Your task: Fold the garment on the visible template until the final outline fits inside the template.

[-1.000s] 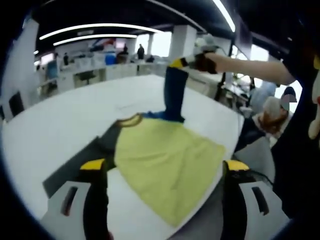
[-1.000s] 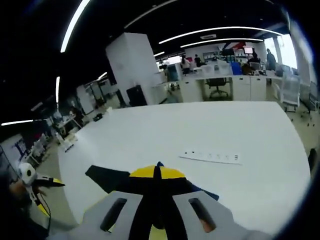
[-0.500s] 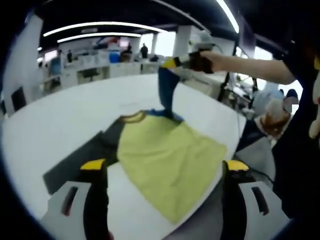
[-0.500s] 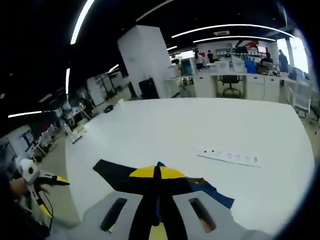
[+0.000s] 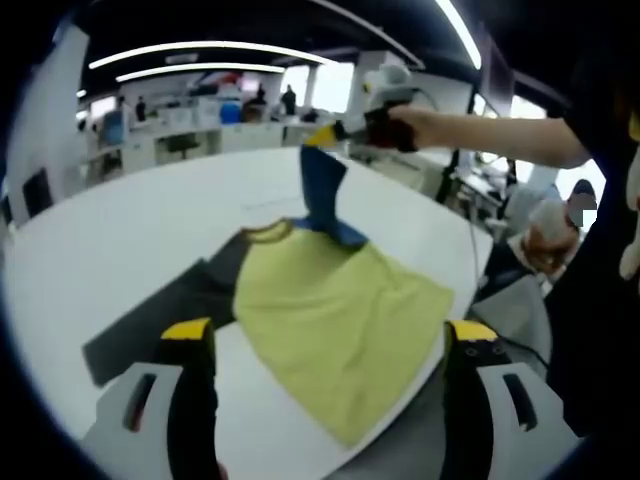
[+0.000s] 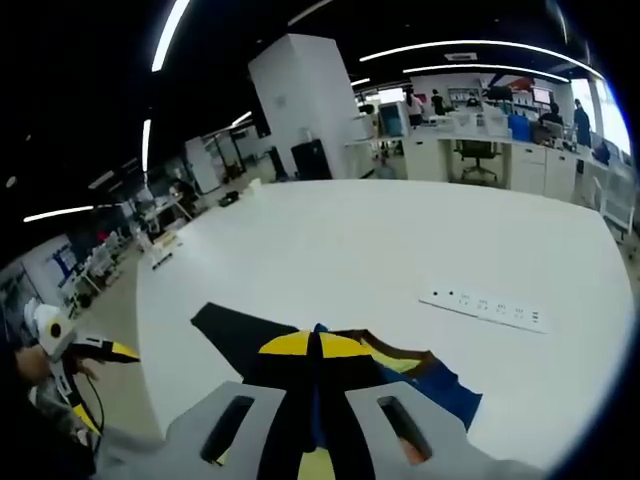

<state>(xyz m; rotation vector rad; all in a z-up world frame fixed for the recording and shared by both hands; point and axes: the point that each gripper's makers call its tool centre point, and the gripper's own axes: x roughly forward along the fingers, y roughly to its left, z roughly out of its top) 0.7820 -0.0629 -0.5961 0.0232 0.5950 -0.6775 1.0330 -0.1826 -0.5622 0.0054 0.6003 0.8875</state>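
One white table in office, right hand-held gripper pinching garment's blue sleeve, left hand-held gripper wide

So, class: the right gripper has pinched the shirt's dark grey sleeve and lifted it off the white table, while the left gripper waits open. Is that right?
Not quite. In the left gripper view, the right gripper holds the blue sleeve up off the white table; the dark grey sleeve lies flat. The left gripper does wait open, as stated.

Open office: white pillar, desks, ceiling light strips.
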